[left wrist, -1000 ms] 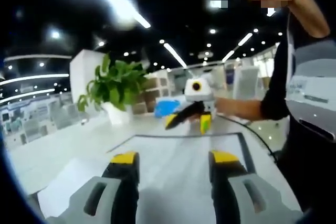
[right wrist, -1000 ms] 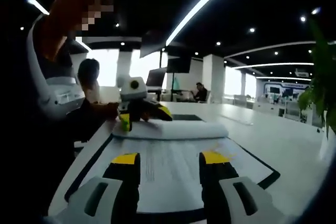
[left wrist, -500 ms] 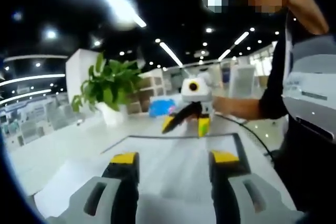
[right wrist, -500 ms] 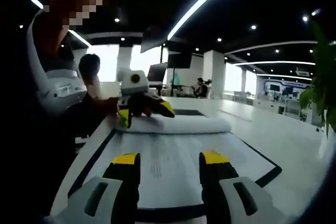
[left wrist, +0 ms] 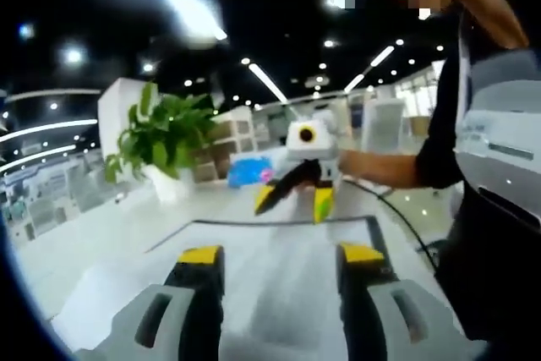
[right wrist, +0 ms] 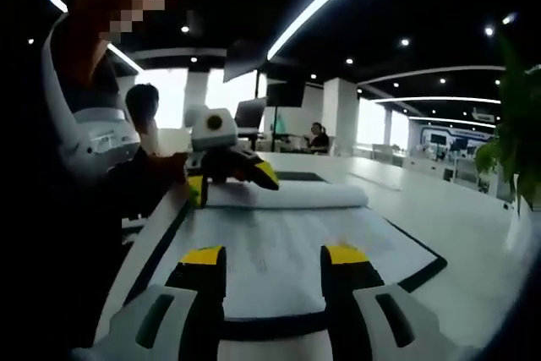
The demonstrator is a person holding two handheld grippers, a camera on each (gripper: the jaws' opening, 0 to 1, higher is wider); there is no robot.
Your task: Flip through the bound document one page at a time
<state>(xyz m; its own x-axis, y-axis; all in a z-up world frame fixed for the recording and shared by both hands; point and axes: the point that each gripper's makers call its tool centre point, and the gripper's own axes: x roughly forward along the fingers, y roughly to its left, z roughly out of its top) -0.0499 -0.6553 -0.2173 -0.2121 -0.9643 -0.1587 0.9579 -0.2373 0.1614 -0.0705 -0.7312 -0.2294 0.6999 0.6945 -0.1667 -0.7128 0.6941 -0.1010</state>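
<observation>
We hold two grippers over the bound document [right wrist: 287, 247], which lies open and flat on the white table [right wrist: 461, 209]; we tell every place from that document.

First, our left gripper [left wrist: 280, 255]; in the left gripper view its two yellow-tipped jaws rise from the bottom and stand wide apart, with nothing between them that we can see; they sit low over the near end of the document [left wrist: 279, 238]. In the right gripper view that left gripper [right wrist: 221, 177] is at the far end of the document, right by the rolled-up pages [right wrist: 292, 196]; we think it rests there to stop the turned pages from rolling back, but we cannot tell if it truly touches them.

Next, our right gripper [right wrist: 275, 255]; in the right gripper view its jaws are also wide apart and hold nothing; they hover over the flat page at the near end, perhaps ready to pick up the next page. In the left gripper view the right gripper [left wrist: 292, 192] stands at the far end of the document with its jaws spread.

A green plant [left wrist: 161, 137] in a white pot stands well beyond the document, off to its left in the left gripper view; it is out of our way.
</observation>
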